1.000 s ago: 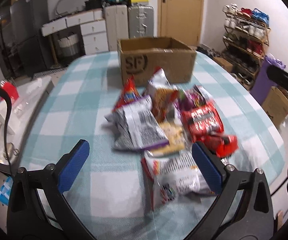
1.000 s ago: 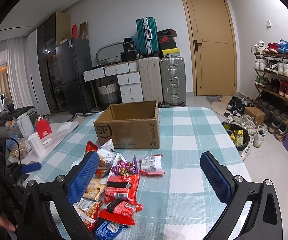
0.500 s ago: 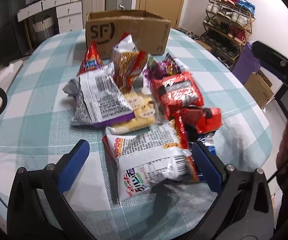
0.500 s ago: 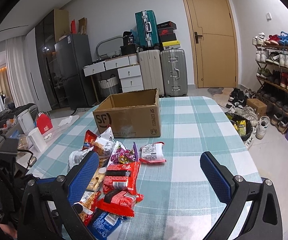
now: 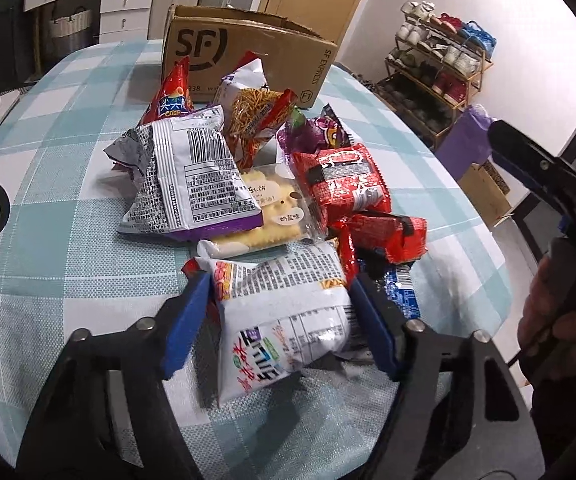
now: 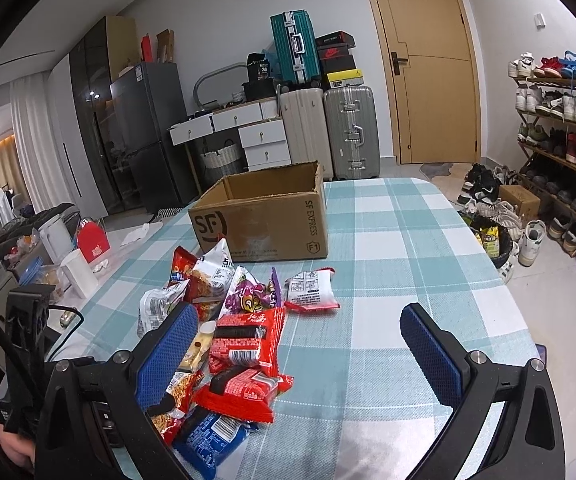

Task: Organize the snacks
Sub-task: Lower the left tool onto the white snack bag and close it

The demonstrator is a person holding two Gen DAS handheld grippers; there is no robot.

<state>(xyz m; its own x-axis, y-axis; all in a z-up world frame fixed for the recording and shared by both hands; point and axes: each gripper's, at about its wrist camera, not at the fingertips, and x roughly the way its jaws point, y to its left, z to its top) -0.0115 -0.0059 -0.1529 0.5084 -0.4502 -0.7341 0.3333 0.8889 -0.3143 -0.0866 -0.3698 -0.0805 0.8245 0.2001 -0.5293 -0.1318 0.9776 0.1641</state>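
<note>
A pile of snack bags lies on the teal checked tablecloth [image 5: 67,240] in front of an open SF cardboard box [image 5: 243,60]. My left gripper [image 5: 280,280] is closing its jaws around the nearest bag, a white snack bag [image 5: 288,320]. Both blue pads touch its sides. Behind it lie a grey-and-purple bag [image 5: 191,184], a cracker pack [image 5: 271,208] and red packs [image 5: 344,180]. In the right wrist view my right gripper [image 6: 296,312] hangs open over the cloth right of the pile [image 6: 243,340], holding nothing. The box [image 6: 263,216] stands beyond.
A small white-and-red packet [image 6: 312,288] lies apart from the pile, towards the box. A hand [image 5: 548,320] holds the right gripper past the table's right edge. Suitcases [image 6: 348,128], drawers and a shoe rack [image 6: 556,128] stand around the room. A side counter with clutter [image 6: 47,256] is left.
My left gripper came down and forward onto the pile, and its jaws went from wide open to closed in on the white snack bag. The right gripper sank slightly and stays open.
</note>
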